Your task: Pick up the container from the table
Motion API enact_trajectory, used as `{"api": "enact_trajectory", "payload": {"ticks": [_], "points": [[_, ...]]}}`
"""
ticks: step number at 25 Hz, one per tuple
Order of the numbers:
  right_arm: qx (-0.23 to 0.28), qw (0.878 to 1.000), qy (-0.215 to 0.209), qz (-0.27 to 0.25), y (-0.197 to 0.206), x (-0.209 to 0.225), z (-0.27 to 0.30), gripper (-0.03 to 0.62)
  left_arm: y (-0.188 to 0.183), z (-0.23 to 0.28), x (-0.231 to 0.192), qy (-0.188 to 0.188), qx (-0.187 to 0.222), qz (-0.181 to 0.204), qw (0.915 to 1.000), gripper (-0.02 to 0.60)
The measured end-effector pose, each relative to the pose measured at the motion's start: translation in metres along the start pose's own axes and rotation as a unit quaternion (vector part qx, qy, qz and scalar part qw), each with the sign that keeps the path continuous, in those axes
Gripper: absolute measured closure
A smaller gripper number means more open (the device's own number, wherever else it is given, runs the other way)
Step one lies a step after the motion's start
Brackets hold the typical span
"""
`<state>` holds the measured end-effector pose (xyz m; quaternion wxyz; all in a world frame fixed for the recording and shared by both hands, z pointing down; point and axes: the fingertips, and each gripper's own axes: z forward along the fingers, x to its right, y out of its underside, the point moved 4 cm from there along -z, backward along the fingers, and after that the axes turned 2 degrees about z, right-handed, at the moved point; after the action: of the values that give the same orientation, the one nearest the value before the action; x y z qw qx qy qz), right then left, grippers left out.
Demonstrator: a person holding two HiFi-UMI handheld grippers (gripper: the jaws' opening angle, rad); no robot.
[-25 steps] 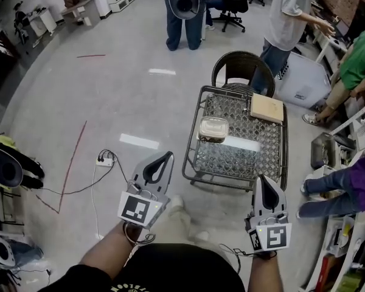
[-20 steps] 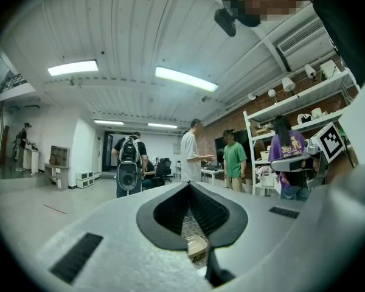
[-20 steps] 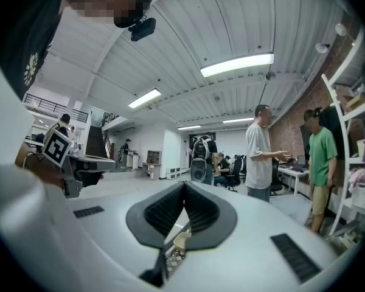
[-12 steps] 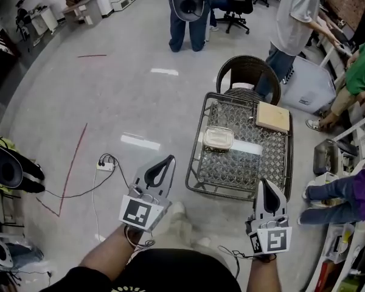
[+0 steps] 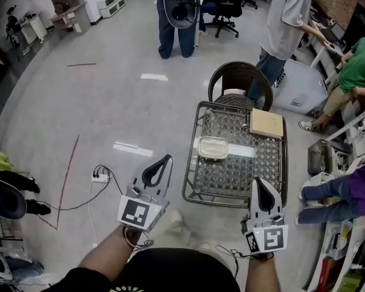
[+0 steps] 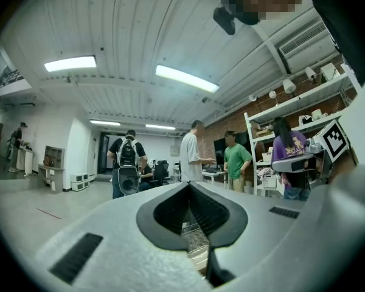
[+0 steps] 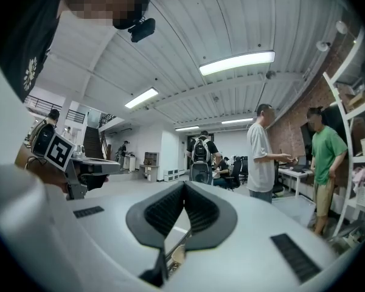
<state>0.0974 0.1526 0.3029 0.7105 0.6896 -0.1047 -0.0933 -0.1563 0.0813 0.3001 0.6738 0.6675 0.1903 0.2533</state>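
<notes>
- Plainly, the left claw (image 5: 167, 159) is pressed together. In its own view the two dark pads meet at the tip, with nothing between them.
- The right claw (image 5: 257, 180) is likewise pressed together and holds nothing; its pads meet along one seam.
- Both claws point level, out toward the table (image 5: 231, 178). Neither touches it (the right one's tip overlaps the near rim in the head view, but seems to hang above it).
- The container (image 5: 213, 148) sits on the table's mesh top, toward the left side and about midway from near to far. It is well apart from both claws.
- It is a pale tub with rounded corners and a lid on; what is inside I cannot make out from this high up.
- A tan board (image 5: 266, 123) lies flat at the table's far right corner, apart from the container.
- A dark wicker chair (image 5: 239, 78) stands just beyond the table's far edge.
- On the floor left of the table lies a power strip (image 5: 99, 177) with cables.
- Several people stand or sit beyond the table and to its right.
</notes>
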Motion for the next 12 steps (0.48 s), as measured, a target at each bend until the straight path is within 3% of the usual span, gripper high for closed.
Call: {"api": "enact_trajectory", "payload": {"ticks": [12], "points": [[0.006, 0.999, 0.034, 0.003, -0.008, -0.006, 0.05, 0.583, 0.002, 0.034, -0.053, 0.026, 0.004, -0.005, 0.9996, 0.572]]}}
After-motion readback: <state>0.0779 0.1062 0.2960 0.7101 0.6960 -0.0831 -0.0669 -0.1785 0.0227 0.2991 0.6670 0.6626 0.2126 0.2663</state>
